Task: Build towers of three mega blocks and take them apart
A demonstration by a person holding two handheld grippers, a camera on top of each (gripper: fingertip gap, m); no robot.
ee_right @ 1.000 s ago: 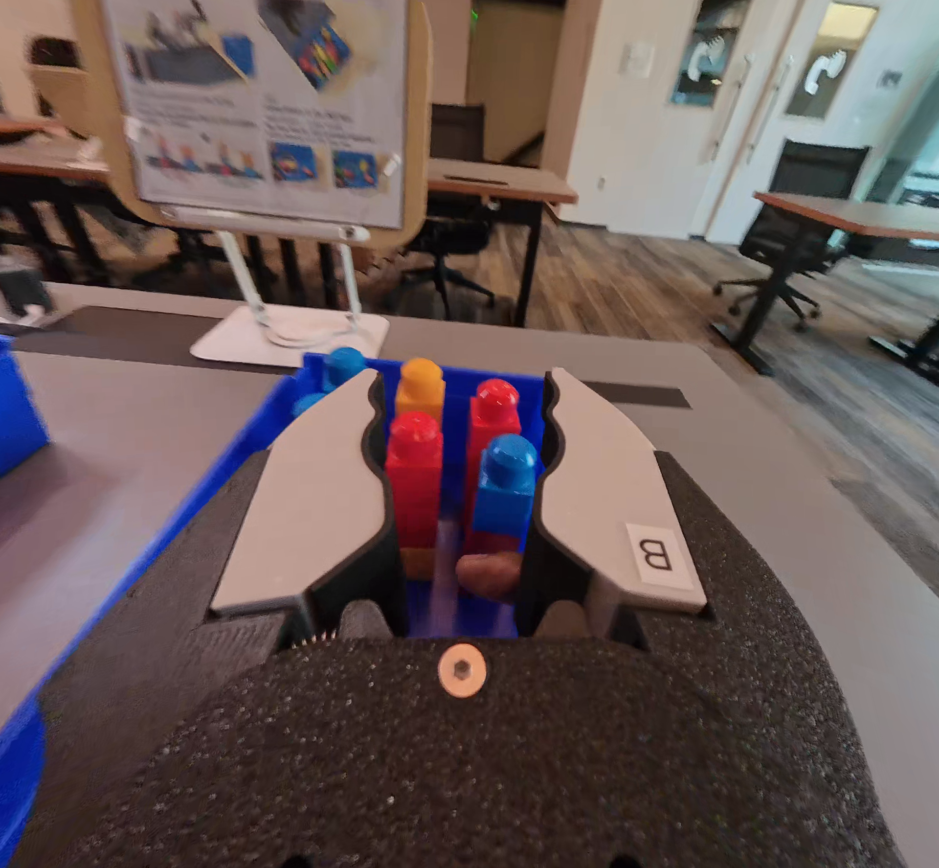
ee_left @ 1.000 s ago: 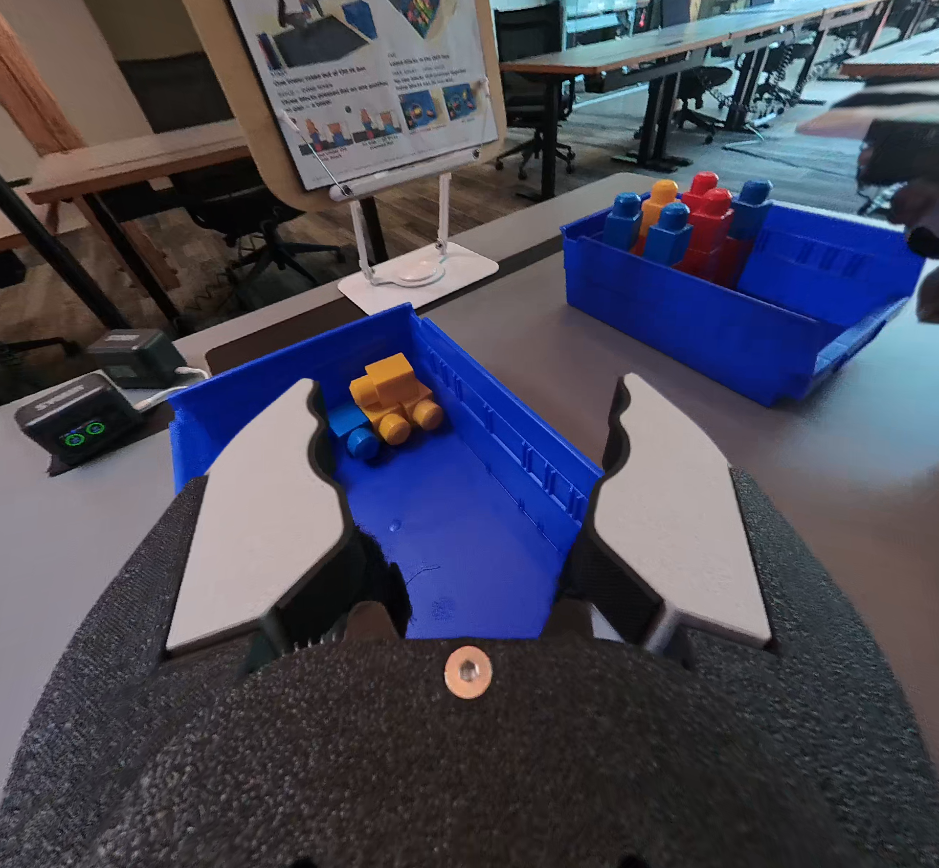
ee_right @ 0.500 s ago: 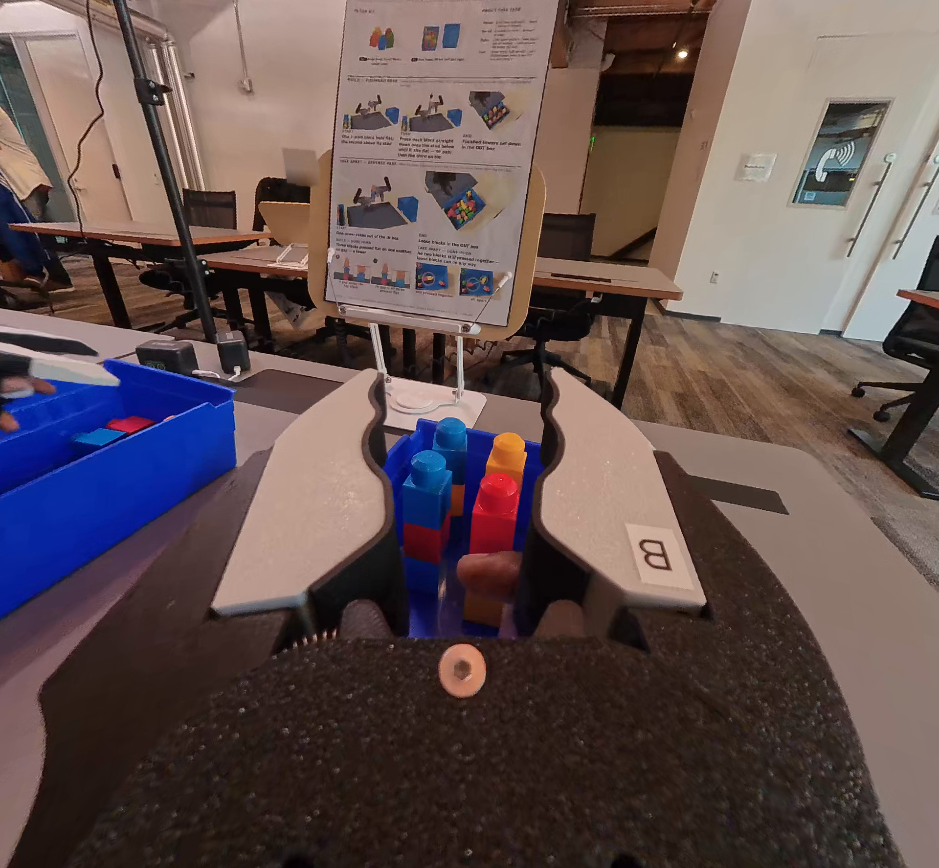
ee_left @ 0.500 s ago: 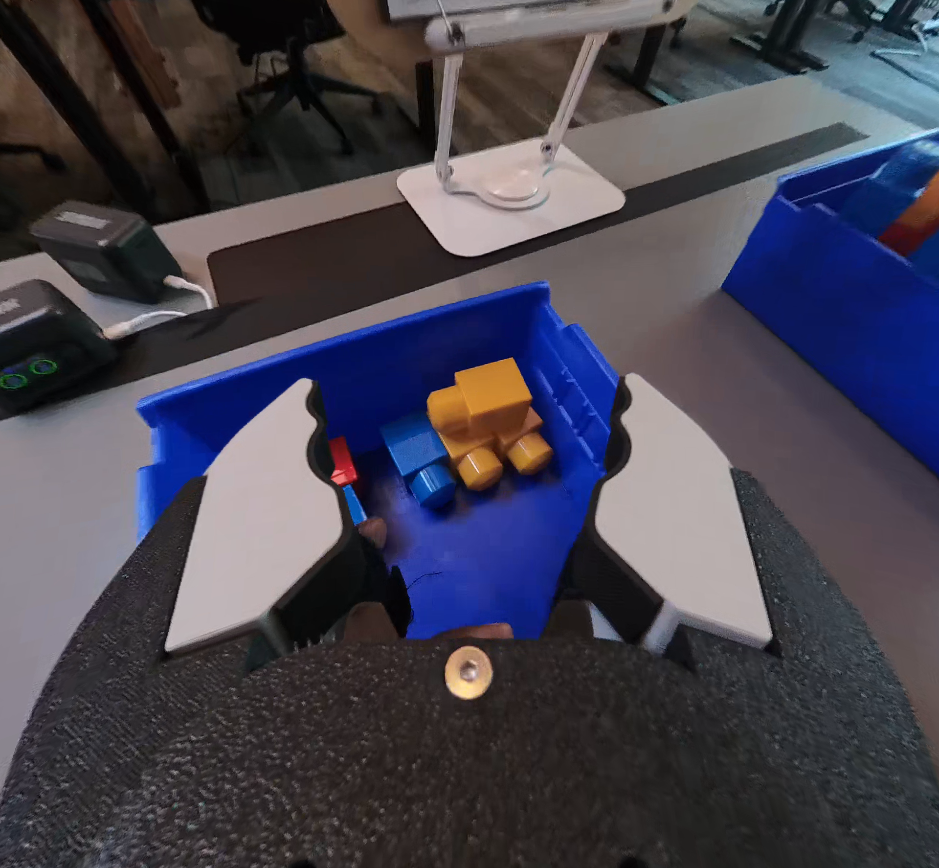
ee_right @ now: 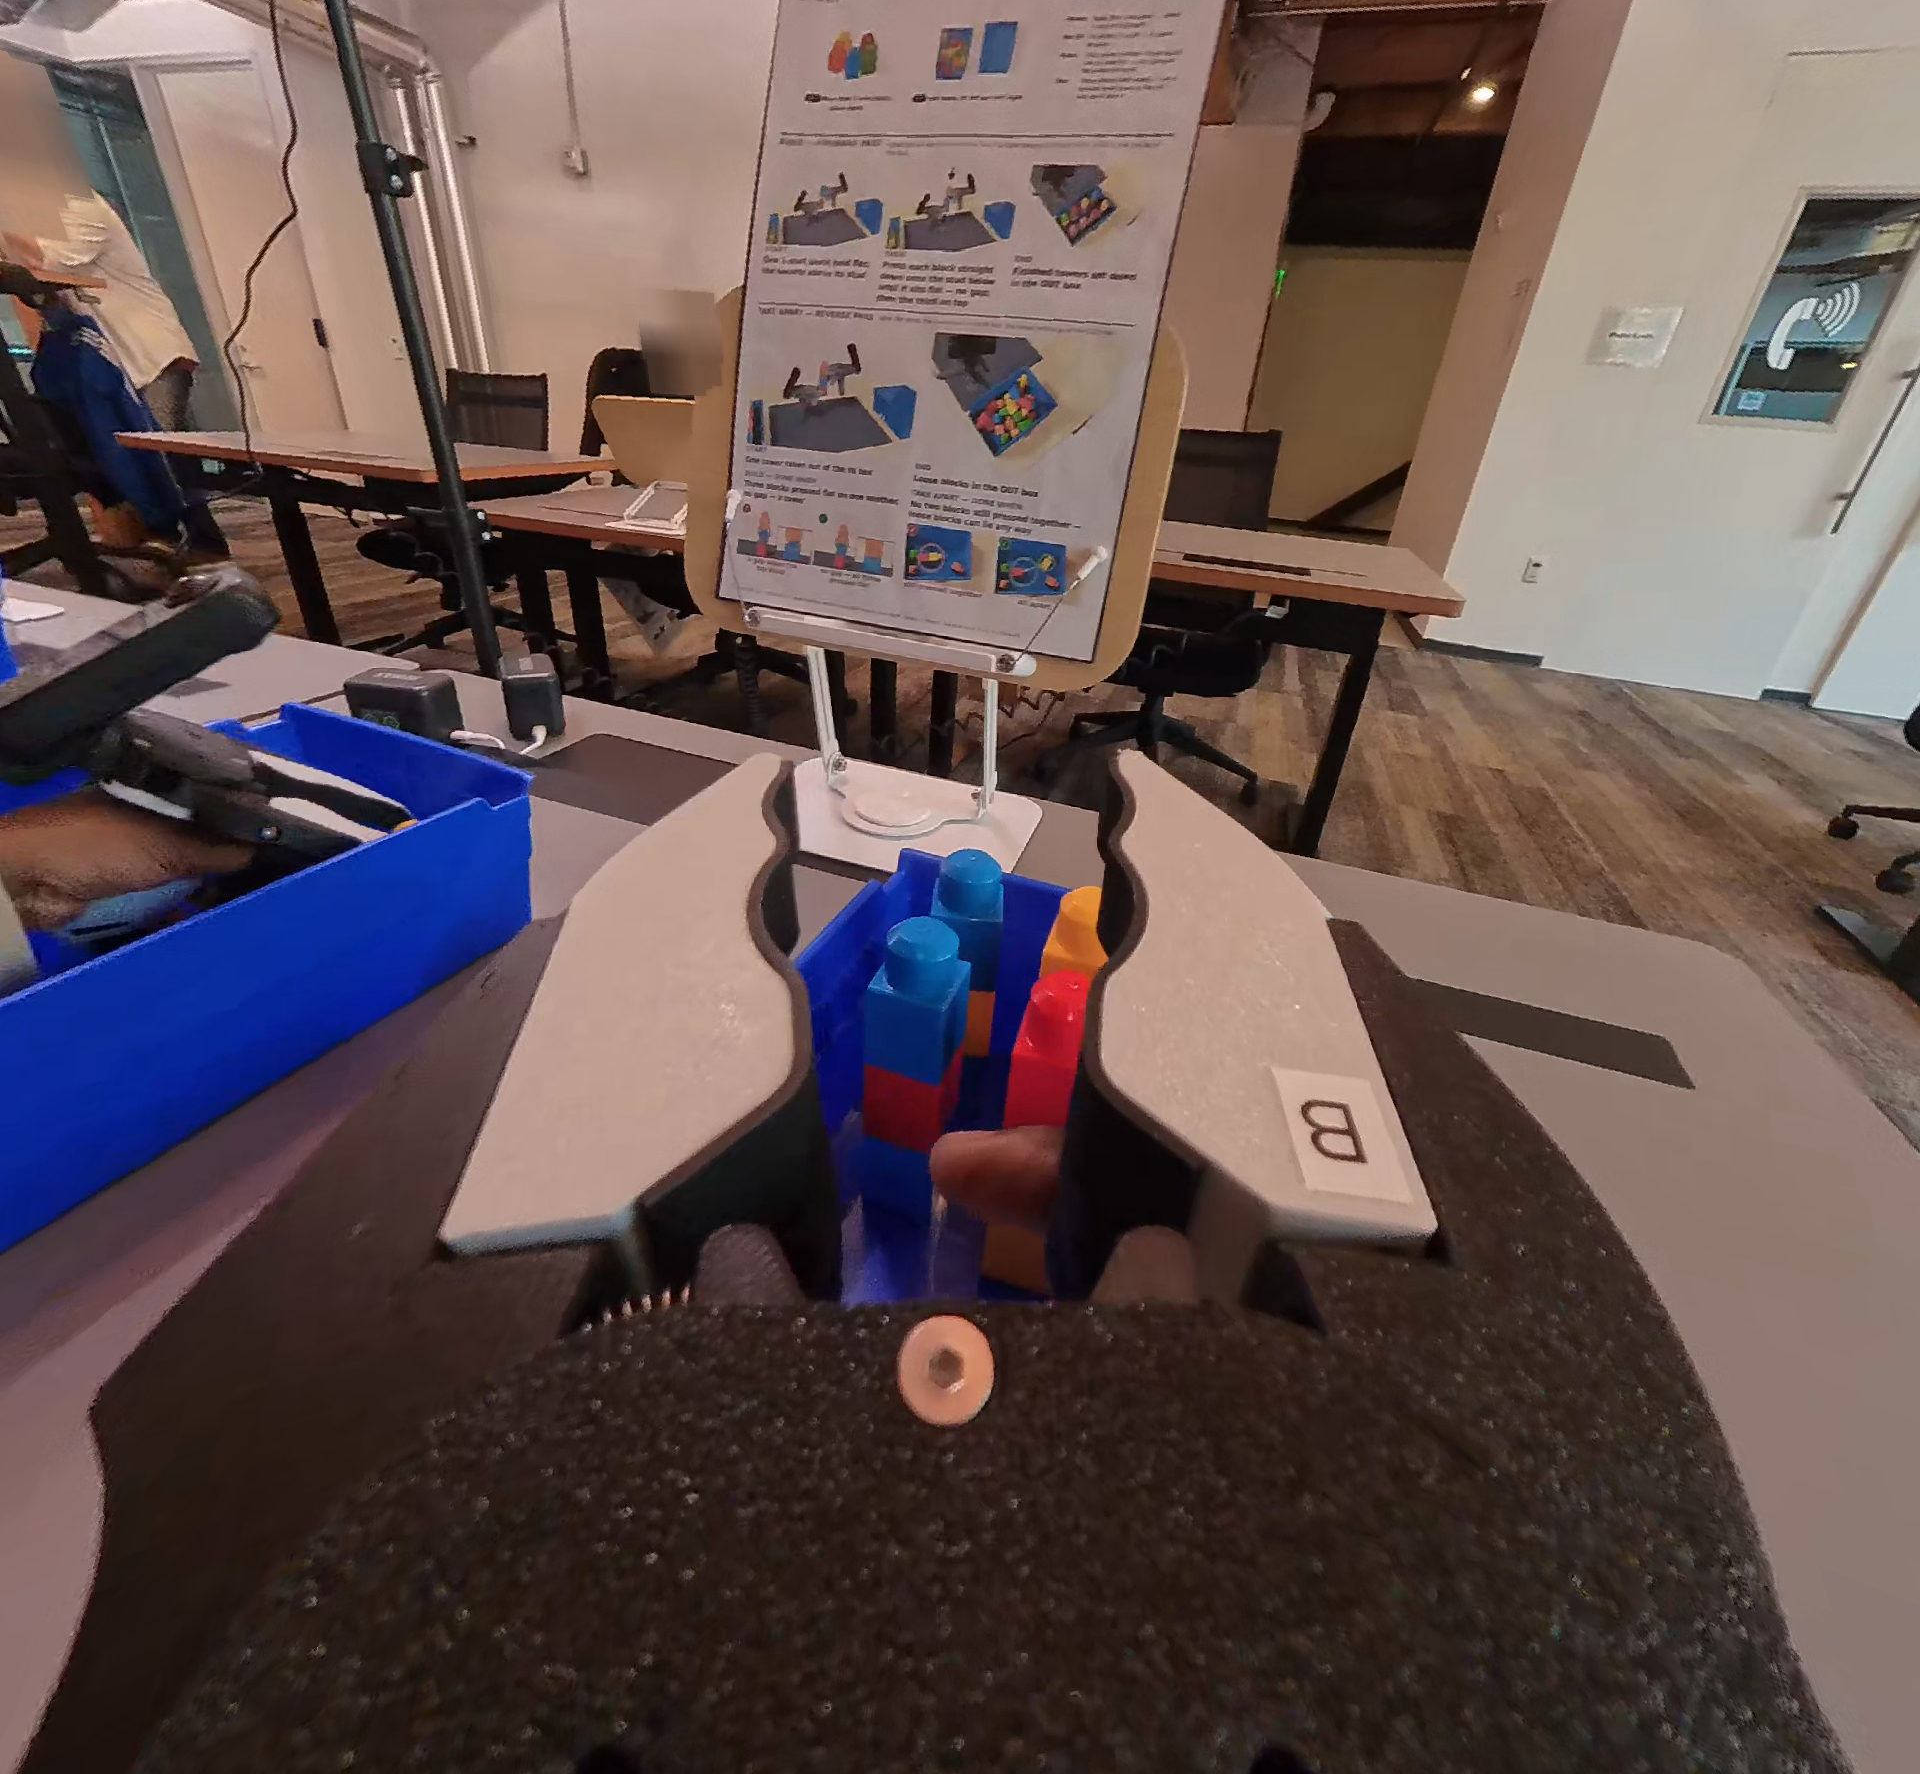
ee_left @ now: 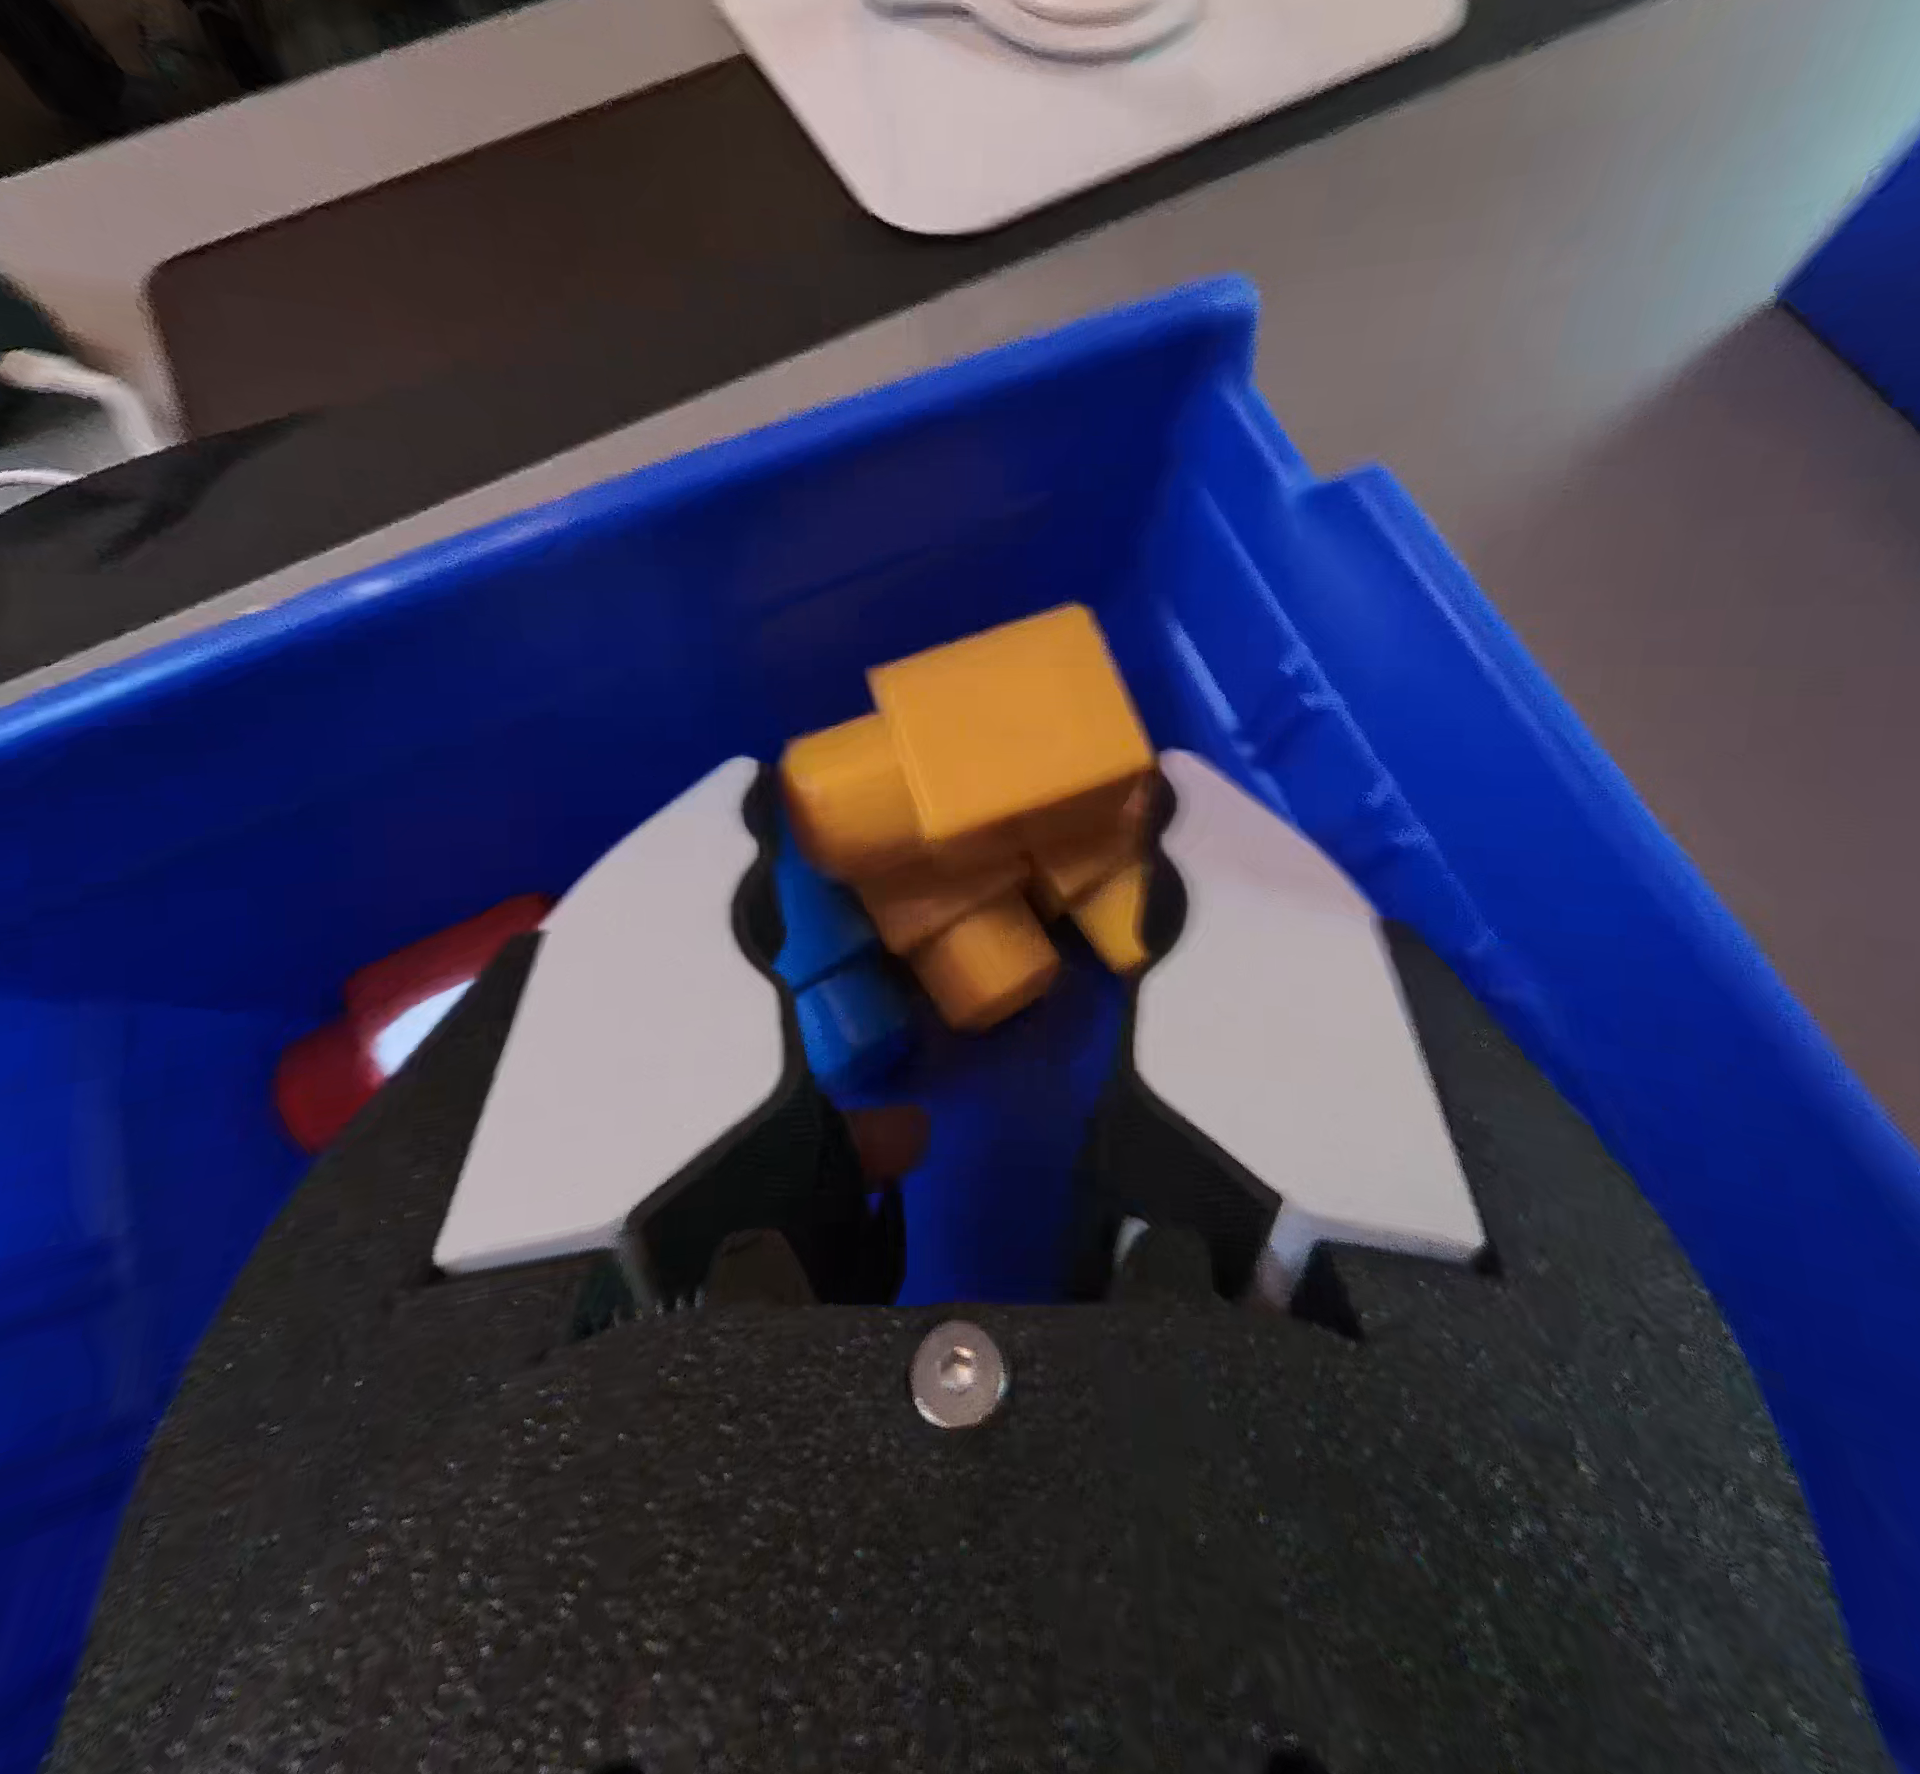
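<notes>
My left gripper (ee_left: 958, 768) is down inside the left blue bin (ee_left: 623, 581). Its jaws have narrowed around a cluster of yellow blocks (ee_left: 997, 737), and both pads touch the cluster's sides. A blue block (ee_left: 831, 976) lies against the left finger, and a red block (ee_left: 343, 1049) lies to the left of it. The view is blurred. My right gripper (ee_right: 945, 779) is open above the right blue bin (ee_right: 831, 955). A blue-red-blue tower (ee_right: 914, 1049) and a red-topped tower (ee_right: 1049, 1049) stand below, between its fingers, with neither pad pressed on them. The left gripper (ee_right: 312, 810) also shows in the left bin (ee_right: 260, 976).
An instruction sheet on a stand (ee_right: 966, 270) rises behind the bins, with its white base (ee_left: 1091, 10) on the grey table. Two black chargers (ee_right: 400, 701) and a tripod pole (ee_right: 384, 270) stand at the back left. More towers (ee_right: 971, 903) fill the right bin.
My left gripper has dropped into the bin and its jaws have narrowed onto the yellow blocks. My right gripper has drawn back over the tower bin, its jaws a little narrower.
</notes>
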